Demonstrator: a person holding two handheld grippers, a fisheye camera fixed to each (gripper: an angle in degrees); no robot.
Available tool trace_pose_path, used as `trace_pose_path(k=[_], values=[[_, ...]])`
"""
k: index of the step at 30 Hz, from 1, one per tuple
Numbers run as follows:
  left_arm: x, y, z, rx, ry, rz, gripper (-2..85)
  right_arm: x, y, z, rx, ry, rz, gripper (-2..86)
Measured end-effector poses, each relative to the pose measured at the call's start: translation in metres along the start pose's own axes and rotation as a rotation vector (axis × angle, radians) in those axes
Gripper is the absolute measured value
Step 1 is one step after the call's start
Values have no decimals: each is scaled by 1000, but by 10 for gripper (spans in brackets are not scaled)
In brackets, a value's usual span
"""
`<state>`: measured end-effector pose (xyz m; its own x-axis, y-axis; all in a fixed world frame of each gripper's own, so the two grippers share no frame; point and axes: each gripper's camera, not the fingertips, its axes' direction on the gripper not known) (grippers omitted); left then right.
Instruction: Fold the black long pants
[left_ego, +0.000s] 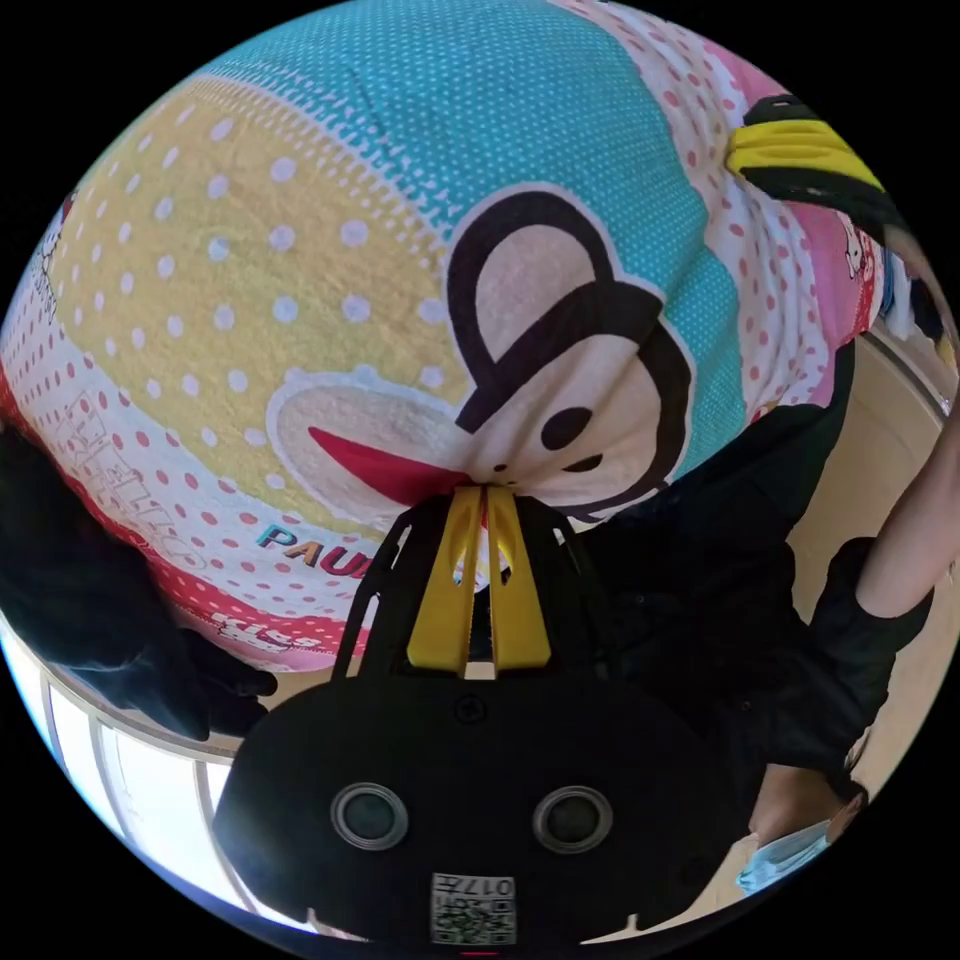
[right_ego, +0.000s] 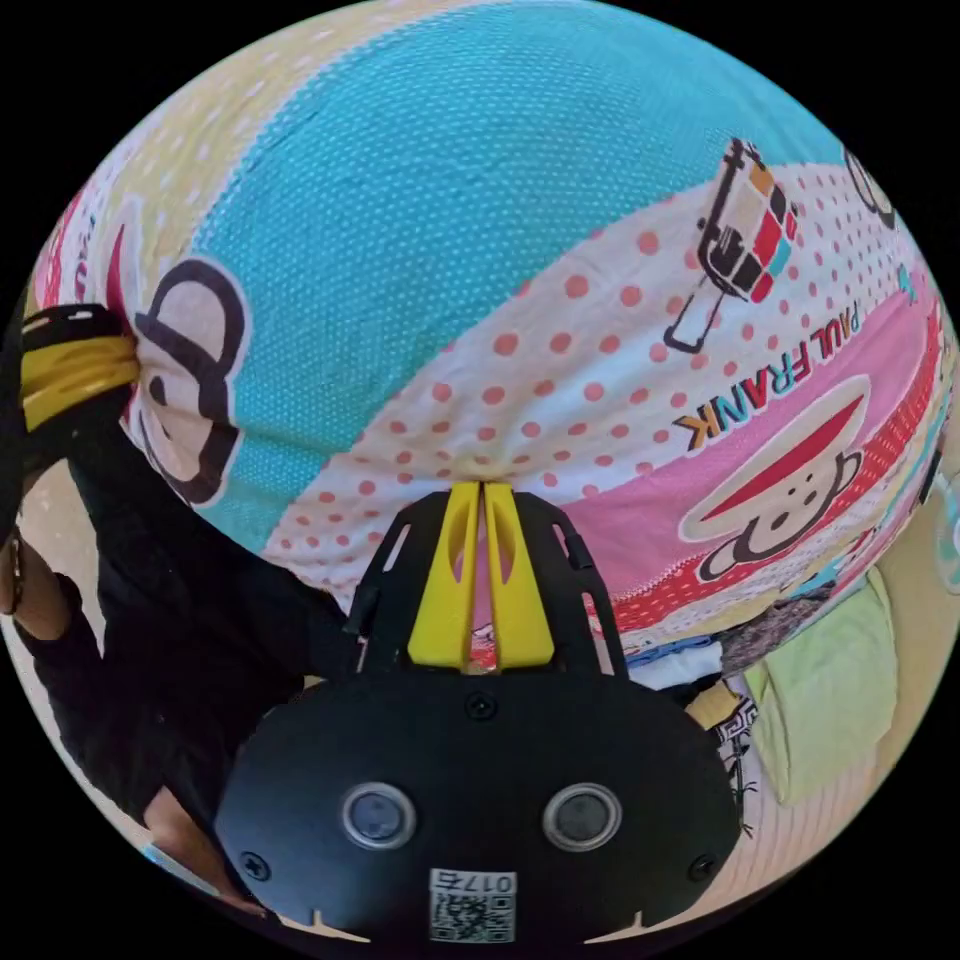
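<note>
A colourful printed cloth (left_ego: 330, 250) with dots and cartoon monkey faces is stretched in front of both cameras. My left gripper (left_ego: 485, 490) is shut on its edge, pinching a monkey face between the yellow jaws. My right gripper (right_ego: 483, 488) is shut on the dotted white part of the same cloth (right_ego: 480, 220). Each gripper appears in the other's view: the right gripper (left_ego: 790, 150) at the upper right, the left gripper (right_ego: 70, 370) at the left edge. A dark black garment (left_ego: 90, 600) hangs at the left of the left gripper view; whether it is the pants I cannot tell.
A person in black clothes (left_ego: 720, 620) stands close behind the cloth, a bare forearm (left_ego: 920, 540) raised at the right. A pile of laundry with a light green cloth (right_ego: 830, 690) lies at the lower right. A bright window (left_ego: 130, 760) shows at the lower left.
</note>
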<state>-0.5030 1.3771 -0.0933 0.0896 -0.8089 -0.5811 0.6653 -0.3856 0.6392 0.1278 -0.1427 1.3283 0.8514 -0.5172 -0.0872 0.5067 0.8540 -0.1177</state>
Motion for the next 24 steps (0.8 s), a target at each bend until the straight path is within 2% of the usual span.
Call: trace_pose_path(k=[1,5,10,14,17,21,24], values=[[-1,4,2,9,1,1,-6,18,-2,1,4,-80,9,4],[-2,17,8,33,-2,-7,-6,37,-7,4,24,-108,-29,4],[1,22,24,-18,-29,8,-6,27,-21,11,2,78,-59,5],[1,29,38,-35,-23,5,-6,30,-35,17,-53,134,-63,6],[2,47,53,12,-28,-21,-6,40,-42,20,-81,133,-46,6],[8,77,78,110,-54,-87,-6,73,-43,23,-70,0,36,6],[11,103,99,206,-63,-146,-7,84,-41,27,-56,-19,45,7]])
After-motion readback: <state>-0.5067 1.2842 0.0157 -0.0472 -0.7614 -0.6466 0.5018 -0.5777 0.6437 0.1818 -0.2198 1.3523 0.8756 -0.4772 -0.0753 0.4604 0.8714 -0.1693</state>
